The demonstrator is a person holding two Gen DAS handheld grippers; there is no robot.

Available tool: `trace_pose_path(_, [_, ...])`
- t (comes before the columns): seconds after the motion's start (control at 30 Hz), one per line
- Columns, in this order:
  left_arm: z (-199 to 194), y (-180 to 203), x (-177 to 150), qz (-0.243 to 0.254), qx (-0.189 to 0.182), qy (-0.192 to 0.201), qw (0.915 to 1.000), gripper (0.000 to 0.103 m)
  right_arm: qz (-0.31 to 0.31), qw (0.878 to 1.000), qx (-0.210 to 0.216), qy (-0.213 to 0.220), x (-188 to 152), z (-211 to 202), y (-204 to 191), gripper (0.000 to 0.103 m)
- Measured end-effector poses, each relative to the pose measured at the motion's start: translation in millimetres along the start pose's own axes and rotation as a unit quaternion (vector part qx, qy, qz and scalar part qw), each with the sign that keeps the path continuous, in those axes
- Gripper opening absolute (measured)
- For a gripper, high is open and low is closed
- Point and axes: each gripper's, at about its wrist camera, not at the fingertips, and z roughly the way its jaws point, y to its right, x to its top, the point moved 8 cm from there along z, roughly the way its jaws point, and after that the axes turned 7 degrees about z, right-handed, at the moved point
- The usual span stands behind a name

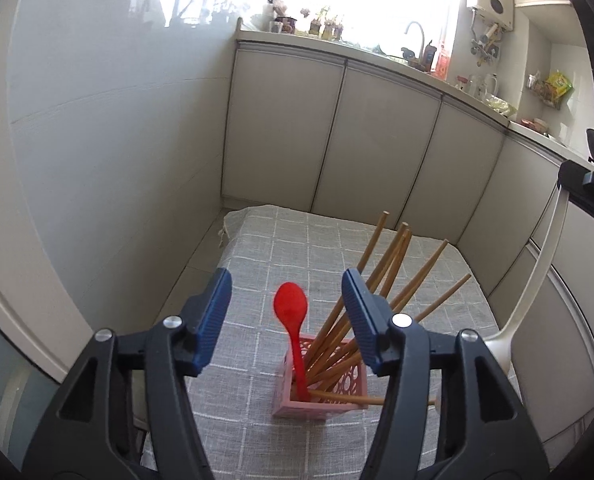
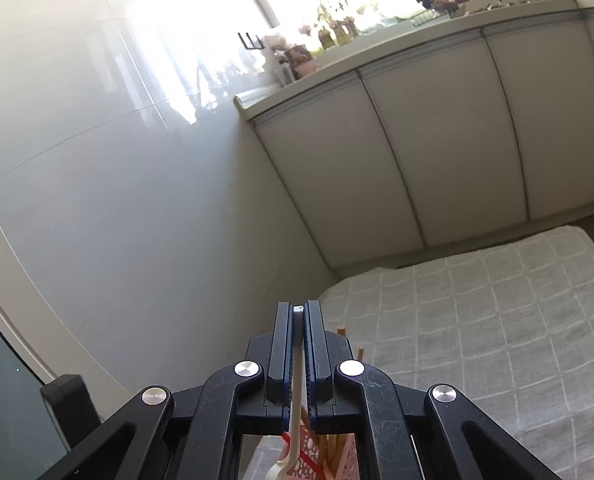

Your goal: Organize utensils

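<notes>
Pinching the white spoon [image 2: 296, 412] by its handle, the right gripper [image 2: 298, 309] hangs above the pink holder [image 1: 319, 383]; the left gripper [image 1: 288, 310] sits spread, empty. Risk: the bowl snags the splayed chopsticks [image 1: 381, 280] and tips the holder.

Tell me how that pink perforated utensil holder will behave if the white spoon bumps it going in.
The pink perforated utensil holder looks like thin, light plastic, so it would probably slide on the grey checked tablecloth. The wooden chopsticks all lean toward one side and stand far above the rim, so it may tip that way. The right gripper clamps the white spoon firmly.
</notes>
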Motion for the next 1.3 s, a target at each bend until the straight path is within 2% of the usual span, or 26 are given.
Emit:
trace_pose_path(0.17, [-4,-27,-21,-0.021,0.038,-0.039,0.9983,0.062,-0.031,0.998,-0.039,0.027,-11,22,-22,0.004])
trace_pose_path(0.3, [3,-40,-38,-0.019,0.060,-0.078,0.9950,0.062,-0.067,0.993,-0.083,0.046,-25,44,-33,0.004])
trace_pose_path(0.4, [11,-44,-49,-0.015,0.062,-0.105,0.9924,0.062,-0.090,0.987,-0.121,0.057,-36,58,-34,0.004])
trace_pose_path(0.57, [18,-42,-57,-0.009,0.056,-0.128,0.9902,0.062,-0.091,0.982,-0.158,0.057,-51,77,-25,0.004])
trace_pose_path(0.87, [20,-38,-59,-0.007,0.042,-0.134,0.9900,0.063,-0.082,0.980,-0.176,0.043,-66,92,-12,0.005])
trace_pose_path(0.93, [19,-37,-59,-0.005,0.042,-0.134,0.9901,0.064,-0.076,0.980,-0.179,0.038,-66,92,-10,0.014])
trace_pose_path(1.0, [19,-37,-58,-0.004,0.045,-0.132,0.9902,0.067,-0.066,0.983,-0.170,0.036,-64,89,-8,0.043])
trace_pose_path(1.13, [16,-34,-59,-0.005,0.042,-0.133,0.9902,0.073,-0.067,0.984,-0.163,0.038,-57,72,-13,0.056])
trace_pose_path(1.3, [1,-21,-59,-0.016,0.033,-0.132,0.9906,0.084,-0.064,0.985,-0.154,0.043,-44,27,-10,0.086])
